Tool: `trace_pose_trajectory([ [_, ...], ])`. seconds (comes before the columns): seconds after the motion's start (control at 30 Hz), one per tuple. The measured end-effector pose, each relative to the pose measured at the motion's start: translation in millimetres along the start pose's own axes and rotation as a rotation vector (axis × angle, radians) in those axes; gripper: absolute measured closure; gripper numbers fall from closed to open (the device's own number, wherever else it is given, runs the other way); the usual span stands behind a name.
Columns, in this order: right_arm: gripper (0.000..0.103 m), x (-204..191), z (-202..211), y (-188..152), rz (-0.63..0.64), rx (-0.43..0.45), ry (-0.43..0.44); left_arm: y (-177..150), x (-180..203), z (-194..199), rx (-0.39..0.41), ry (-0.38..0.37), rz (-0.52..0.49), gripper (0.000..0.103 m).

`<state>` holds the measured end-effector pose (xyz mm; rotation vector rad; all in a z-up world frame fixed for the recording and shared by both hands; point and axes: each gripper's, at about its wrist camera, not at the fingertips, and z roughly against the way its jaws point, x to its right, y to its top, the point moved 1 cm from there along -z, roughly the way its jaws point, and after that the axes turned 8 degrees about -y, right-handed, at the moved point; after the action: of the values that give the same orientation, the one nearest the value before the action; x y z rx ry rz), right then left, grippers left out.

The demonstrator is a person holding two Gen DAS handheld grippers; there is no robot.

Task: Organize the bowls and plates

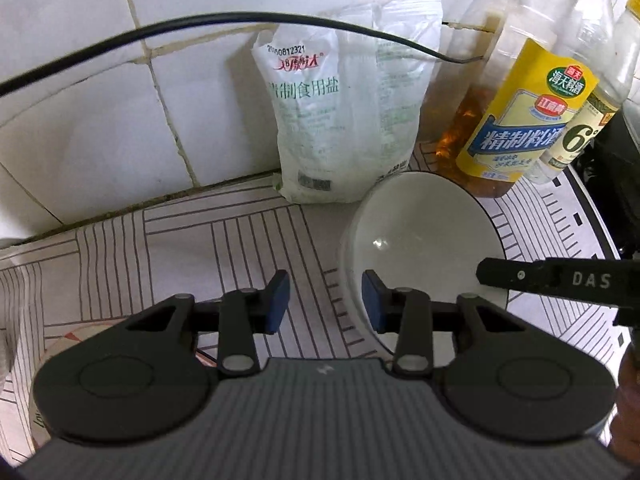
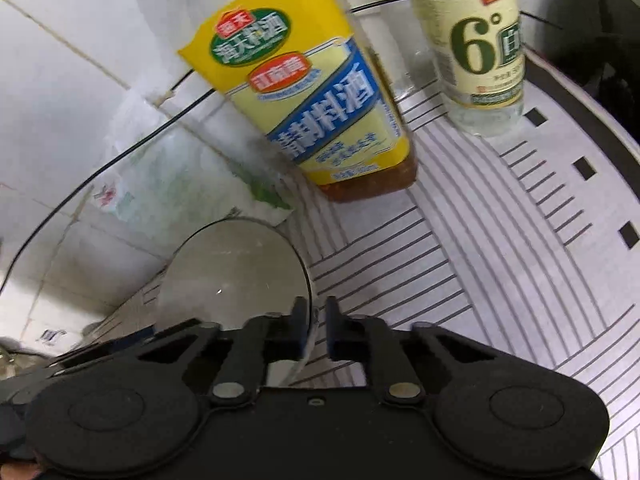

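White-tiled counter: right gripper (image 2: 314, 330) pinches the bowl (image 1: 420, 236) rim beside the cooking-wine bottle (image 1: 520, 120) for lifting; left gripper (image 1: 325, 300) waits, jaws apart.

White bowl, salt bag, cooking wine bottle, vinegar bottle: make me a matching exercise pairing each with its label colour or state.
1. white ceramic bowl
2. white plastic salt bag
3. amber cooking wine bottle
4. clear vinegar bottle

A. yellow and blue label
B. rim between right gripper jaws
C. cream label with green "6°"
D. leaning on tiled wall

Pairs: 1-B, 2-D, 3-A, 4-C
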<state>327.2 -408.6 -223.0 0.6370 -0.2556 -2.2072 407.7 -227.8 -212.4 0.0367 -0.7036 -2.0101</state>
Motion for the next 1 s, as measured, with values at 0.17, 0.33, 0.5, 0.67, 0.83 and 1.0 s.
trace_pose_trajectory([
  [0.17,0.098,-2,-1,-2,0.01,0.023,0.013,-2,6,-2,-0.032,-0.038,0.0,0.09],
  [0.33,0.095,2,5,-5,-0.009,0.015,0.038,-5,15,9,-0.053,-0.019,-0.01,0.091],
  [0.5,0.095,4,35,-15,-0.018,0.027,0.078,-1,25,38,-0.067,-0.023,-0.007,0.091],
  [0.67,0.094,0,73,-23,0.002,0.055,0.112,-2,34,65,-0.07,-0.024,-0.007,0.091],
  [0.83,0.093,-3,107,-30,0.043,0.094,0.133,-11,48,90,-0.061,-0.002,-0.028,0.091],
  [1.0,0.092,4,140,-39,0.068,0.105,0.16,-21,61,122,-0.059,-0.014,-0.012,0.091],
])
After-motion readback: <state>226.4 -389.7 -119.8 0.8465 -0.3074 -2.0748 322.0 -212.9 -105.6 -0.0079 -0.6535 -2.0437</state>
